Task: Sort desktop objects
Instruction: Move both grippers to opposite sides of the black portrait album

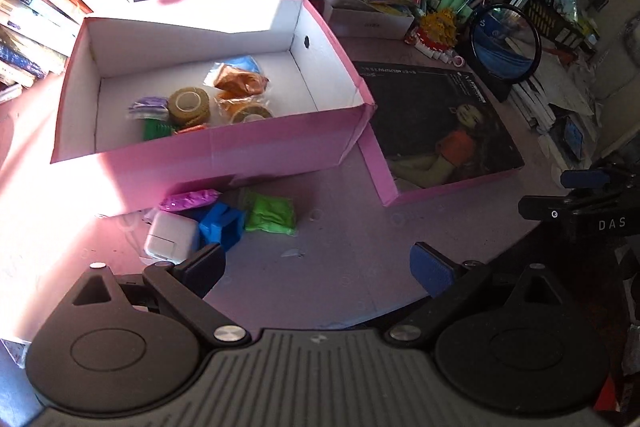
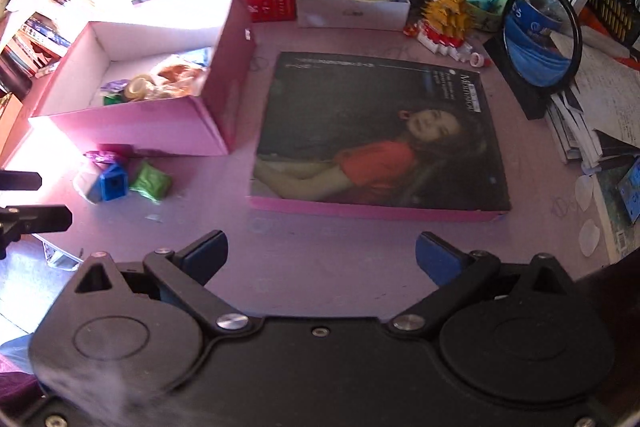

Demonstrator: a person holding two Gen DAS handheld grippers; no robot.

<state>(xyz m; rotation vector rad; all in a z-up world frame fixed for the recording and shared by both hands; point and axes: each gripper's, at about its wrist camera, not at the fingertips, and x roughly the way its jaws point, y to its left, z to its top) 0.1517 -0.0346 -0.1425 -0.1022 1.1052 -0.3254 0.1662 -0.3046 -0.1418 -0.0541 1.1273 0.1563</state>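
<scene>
I see my left tongs [image 1: 320, 271] and my right tongs [image 2: 322, 255] both spread apart, holding nothing. The pink box [image 1: 208, 151] sits on the counter [image 1: 340, 227] with tape rolls [image 1: 190, 105] inside. A white charger [image 1: 172, 237], blue block [image 1: 222, 225] and green packet [image 1: 271, 214] lie just beside it.

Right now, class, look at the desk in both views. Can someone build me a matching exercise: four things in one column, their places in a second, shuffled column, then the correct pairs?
Things:
1. tape roll
2. white charger
3. box lid
4. round mirror

Places:
A. standing at the back right of the desk
B. lying flat on the desk, right of the pink box
C. inside the pink box
D. on the desk in front of the pink box, beside the blue block

Pairs: 1-C, 2-D, 3-B, 4-A
</scene>
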